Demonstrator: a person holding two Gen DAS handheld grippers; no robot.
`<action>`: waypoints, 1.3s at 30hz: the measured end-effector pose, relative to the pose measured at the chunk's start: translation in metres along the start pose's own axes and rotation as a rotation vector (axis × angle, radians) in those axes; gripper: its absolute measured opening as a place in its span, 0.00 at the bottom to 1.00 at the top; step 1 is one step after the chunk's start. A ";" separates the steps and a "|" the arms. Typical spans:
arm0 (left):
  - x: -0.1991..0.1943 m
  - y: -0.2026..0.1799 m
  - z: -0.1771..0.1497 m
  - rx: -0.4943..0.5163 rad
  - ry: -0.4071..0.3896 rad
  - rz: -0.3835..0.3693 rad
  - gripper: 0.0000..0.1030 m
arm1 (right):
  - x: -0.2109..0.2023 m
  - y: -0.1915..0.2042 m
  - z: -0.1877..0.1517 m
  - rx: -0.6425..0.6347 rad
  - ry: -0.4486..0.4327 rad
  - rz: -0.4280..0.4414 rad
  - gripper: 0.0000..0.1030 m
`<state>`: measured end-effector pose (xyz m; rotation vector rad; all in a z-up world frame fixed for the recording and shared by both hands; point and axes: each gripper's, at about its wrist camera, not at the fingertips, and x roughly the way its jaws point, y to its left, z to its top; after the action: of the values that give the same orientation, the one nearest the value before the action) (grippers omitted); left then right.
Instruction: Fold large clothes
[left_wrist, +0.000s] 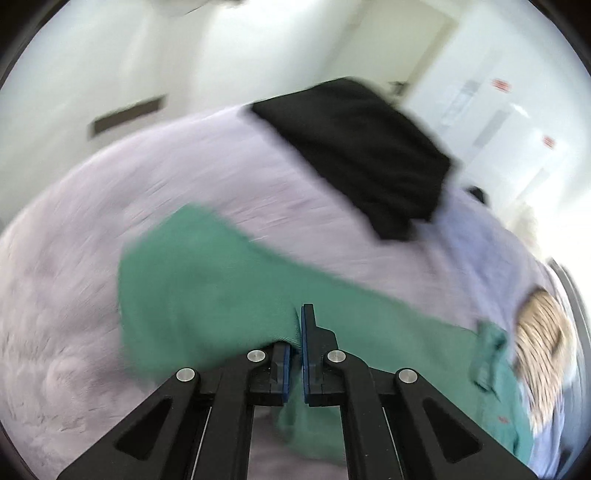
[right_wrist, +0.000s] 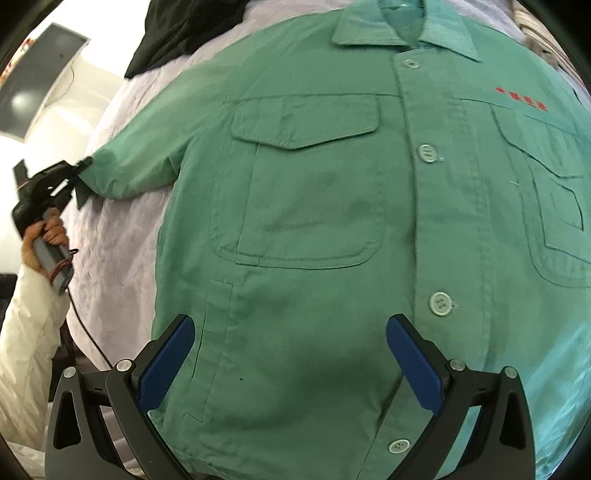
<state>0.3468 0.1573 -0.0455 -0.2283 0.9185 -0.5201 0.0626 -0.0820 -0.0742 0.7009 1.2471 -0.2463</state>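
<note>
Currently the green shirt (right_wrist: 332, 221) lies face up and buttoned on the lilac bedcover (right_wrist: 122, 240), collar toward 12 o'clock in my right wrist view, body spread flat, both chest pockets showing. No fold is visible yet on the body, so I judge the task to be at its first step: the garment is laid out, and the sleeve folds and body folds remain. My left gripper (left_wrist: 298, 332) is clamped on the cuff edge of the sleeve (left_wrist: 207, 280); green cloth sits pinched between the blue pads, which stand almost together. In the right wrist view that same gripper appears at 9 o'clock, at the sleeve end, with the sleeve extended straight out from the shoulder. My right gripper (right_wrist: 290, 354) hovers over the lower front of the shirt with its jaws spread wide, holding nothing; I cannot tell whether the pads touch the cloth. The other sleeve is out of frame at 3 o'clock. Beyond the shirt, a black garment (left_wrist: 362, 155) lies on the cover toward 1 o'clock in the left view, and a striped beige cloth (left_wrist: 543, 332) sits at 3 o'clock. The left view is motion-blurred, so finer detail there is unreadable.
</note>
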 end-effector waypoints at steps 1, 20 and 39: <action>-0.005 -0.025 0.002 0.043 -0.009 -0.047 0.05 | -0.004 -0.004 -0.001 0.010 -0.012 0.005 1.00; 0.100 -0.349 -0.226 0.744 0.318 -0.102 0.84 | -0.070 -0.172 -0.018 0.305 -0.175 -0.049 1.00; 0.045 -0.163 -0.180 0.456 0.166 0.413 0.93 | -0.012 -0.013 0.125 -0.311 -0.267 -0.126 1.00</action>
<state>0.1707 0.0007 -0.1177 0.4162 0.9501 -0.3532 0.1494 -0.1703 -0.0494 0.3103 1.0437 -0.2344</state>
